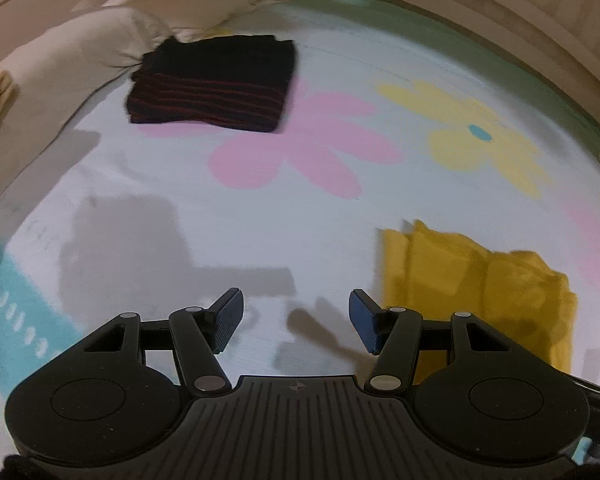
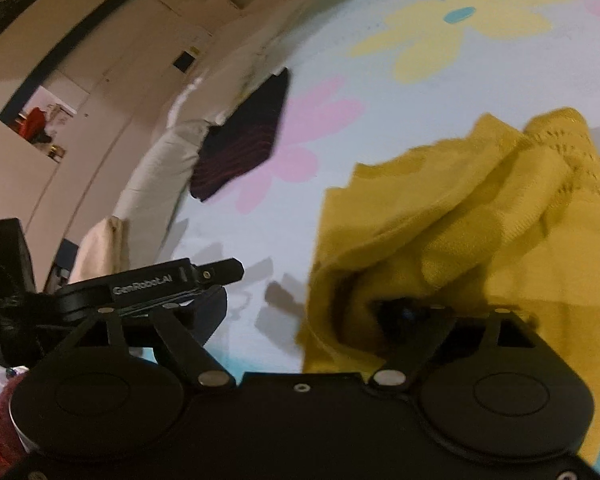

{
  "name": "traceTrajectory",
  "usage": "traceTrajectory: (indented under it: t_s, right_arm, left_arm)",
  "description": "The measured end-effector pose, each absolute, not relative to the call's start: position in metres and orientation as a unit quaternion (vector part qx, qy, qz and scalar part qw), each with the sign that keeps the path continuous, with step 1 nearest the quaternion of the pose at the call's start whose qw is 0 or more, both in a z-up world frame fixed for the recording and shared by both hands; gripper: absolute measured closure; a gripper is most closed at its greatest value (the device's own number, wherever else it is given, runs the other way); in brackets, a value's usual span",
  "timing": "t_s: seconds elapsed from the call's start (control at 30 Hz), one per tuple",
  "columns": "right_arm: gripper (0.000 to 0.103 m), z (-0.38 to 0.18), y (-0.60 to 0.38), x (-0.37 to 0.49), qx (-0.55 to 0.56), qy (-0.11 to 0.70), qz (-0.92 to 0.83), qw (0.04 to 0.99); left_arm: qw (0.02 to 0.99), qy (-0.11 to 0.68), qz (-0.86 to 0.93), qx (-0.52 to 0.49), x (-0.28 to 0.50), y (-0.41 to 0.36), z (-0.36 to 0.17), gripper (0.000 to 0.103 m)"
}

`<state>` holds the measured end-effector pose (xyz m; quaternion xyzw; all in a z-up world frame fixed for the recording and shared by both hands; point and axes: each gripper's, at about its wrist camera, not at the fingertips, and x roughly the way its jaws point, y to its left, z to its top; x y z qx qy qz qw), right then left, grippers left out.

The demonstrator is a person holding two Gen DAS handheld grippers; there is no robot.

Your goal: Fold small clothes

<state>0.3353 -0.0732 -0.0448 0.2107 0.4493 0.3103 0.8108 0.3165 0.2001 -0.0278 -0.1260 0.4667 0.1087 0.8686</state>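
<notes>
On the flowered bedsheet (image 1: 340, 60), a folded black garment (image 1: 212, 84) is seen at eleven o'clock. The left gripper (image 1: 296, 322) is held released over bare sheet. The yellow garment (image 1: 476, 296) lies crumpled at four o'clock, draped over the spread right gripper (image 2: 312, 312), ungripped.

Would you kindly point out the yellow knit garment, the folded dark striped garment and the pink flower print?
yellow knit garment (image 2: 480, 216): right wrist view, on its rumpled middle.
folded dark striped garment (image 1: 216, 84): left wrist view, on its top face.
pink flower print (image 1: 308, 148): left wrist view, on its petals.
</notes>
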Motion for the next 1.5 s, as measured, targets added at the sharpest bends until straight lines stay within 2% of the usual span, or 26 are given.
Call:
traceTrajectory:
  t_s: [0.07, 0.27, 0.5, 0.67, 1.07, 1.3, 1.4, 1.5]
  right_arm:
    - [0.01, -0.041, -0.068, 0.335, 0.197, 0.443, 0.318, 0.814]
    - [0.009, -0.038, -0.049, 0.328, 0.15, 0.428, 0.35, 0.82]
    - [0.01, -0.019, -0.048, 0.324, 0.195, 0.383, 0.411, 0.804]
    - [0.01, -0.006, -0.083, 0.335, 0.232, 0.36, 0.363, 0.827]
    - [0.01, -0.025, -0.158, 0.347, 0.214, 0.423, 0.211, 0.855]
    - [0.008, -0.051, -0.161, 0.345, 0.124, 0.489, 0.178, 0.845]
    - [0.004, -0.066, -0.145, 0.34, 0.038, 0.531, 0.19, 0.825]
    - [0.0, -0.074, -0.131, 0.329, -0.044, 0.536, 0.21, 0.817]
  left_arm:
    - [0.866, 0.466, 0.122, -0.134, 0.316, 0.209, -0.028, 0.046]
    - [0.862, 0.461, 0.149, -0.148, 0.315, 0.23, -0.029, 0.046]
    - [0.863, 0.46, 0.153, -0.145, 0.313, 0.232, -0.029, 0.046]
    - [0.872, 0.454, 0.121, -0.137, 0.313, 0.215, -0.024, 0.046]
    - [0.885, 0.465, -0.01, -0.037, 0.311, 0.122, -0.032, 0.046]
    - [0.849, 0.526, -0.041, 0.008, 0.306, 0.109, -0.076, 0.044]
    - [0.852, 0.522, -0.05, -0.007, 0.295, 0.117, -0.084, 0.036]
    - [0.854, 0.518, -0.056, -0.018, 0.286, 0.125, -0.088, 0.027]
